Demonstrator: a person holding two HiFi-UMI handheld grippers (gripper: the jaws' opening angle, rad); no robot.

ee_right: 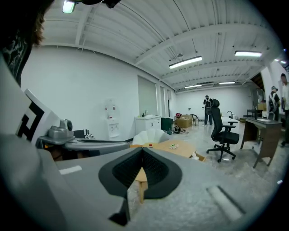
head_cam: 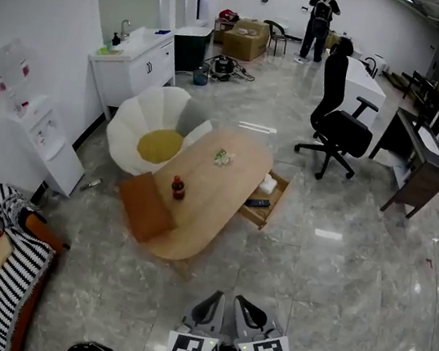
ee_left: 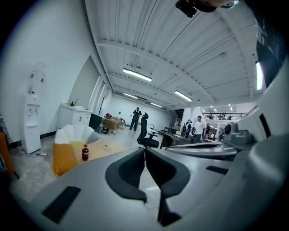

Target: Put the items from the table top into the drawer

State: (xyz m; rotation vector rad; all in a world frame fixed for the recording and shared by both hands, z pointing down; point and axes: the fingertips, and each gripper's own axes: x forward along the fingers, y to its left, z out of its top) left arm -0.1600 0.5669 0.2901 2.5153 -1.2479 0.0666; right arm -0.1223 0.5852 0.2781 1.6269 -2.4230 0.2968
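Where the oval wooden table point(head_cam: 198, 208) lies bare near its middle, a small cola bottle point(head_cam: 177, 188) stands upright, and a little green-and-white item point(head_cam: 222, 158) (too small to identify) lies nearer the far end. On the table's right side the drawer point(head_cam: 276, 201) is open, with a flat black object point(head_cam: 257, 203) and a white one point(head_cam: 268, 184) inside. An orange cushion point(head_cam: 145, 207) rests at the table's left edge, and a white petal-shaped chair point(head_cam: 142, 117) sits beyond it. Well apart from the table, low in the head view, the left gripper point(head_cam: 214, 300) and right gripper point(head_cam: 244, 305) hover side by side, each with jaws pressed together and nothing between them.
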